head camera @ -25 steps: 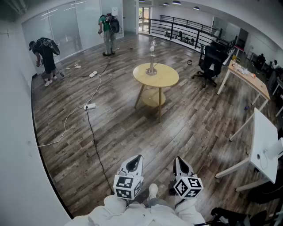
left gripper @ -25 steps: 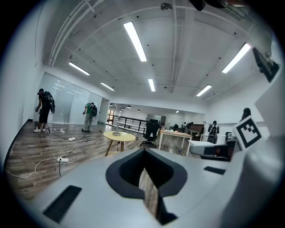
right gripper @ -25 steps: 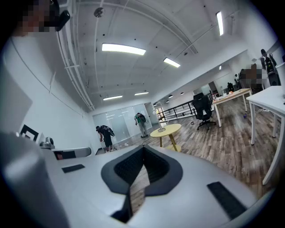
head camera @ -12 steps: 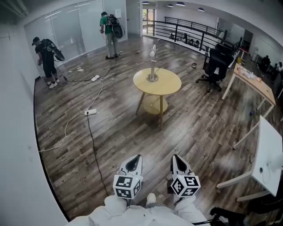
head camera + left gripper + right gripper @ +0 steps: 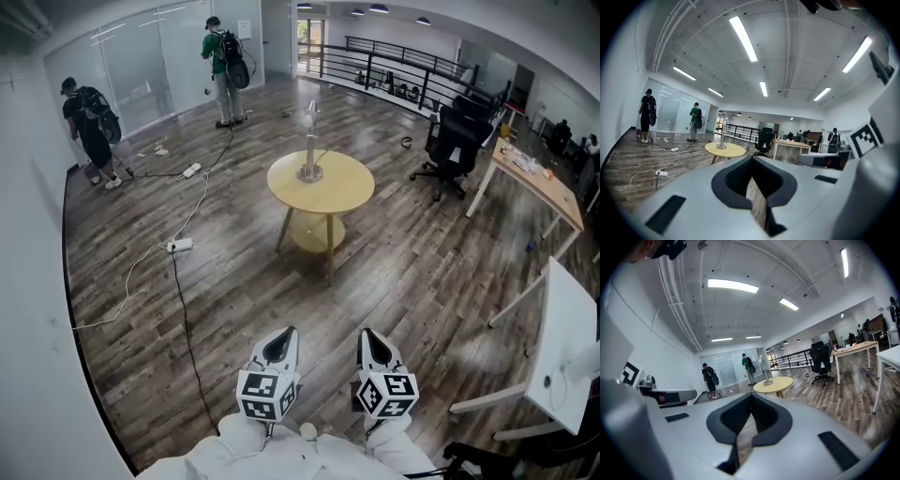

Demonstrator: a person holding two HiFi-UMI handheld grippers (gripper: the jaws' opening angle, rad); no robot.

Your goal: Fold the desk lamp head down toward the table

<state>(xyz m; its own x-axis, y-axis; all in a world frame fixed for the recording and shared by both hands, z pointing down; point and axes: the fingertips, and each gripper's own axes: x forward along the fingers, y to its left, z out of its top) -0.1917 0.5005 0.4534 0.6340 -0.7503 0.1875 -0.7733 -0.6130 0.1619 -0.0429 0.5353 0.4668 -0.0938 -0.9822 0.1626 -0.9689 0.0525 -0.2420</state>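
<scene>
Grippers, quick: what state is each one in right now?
Left gripper: closed, holding nothing.
Right gripper: closed, holding nothing.

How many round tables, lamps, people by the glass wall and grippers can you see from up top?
Round yellow wooden table: 1
Slim silver desk lamp: 1
People by the glass wall: 2
Grippers, left gripper and right gripper: 2
Total: 6

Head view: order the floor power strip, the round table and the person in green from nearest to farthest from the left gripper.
From the left gripper:
1. Power strip, on the floor, left.
2. Round table, mid-room ahead.
3. Person in green, far left by the glass wall.
</scene>
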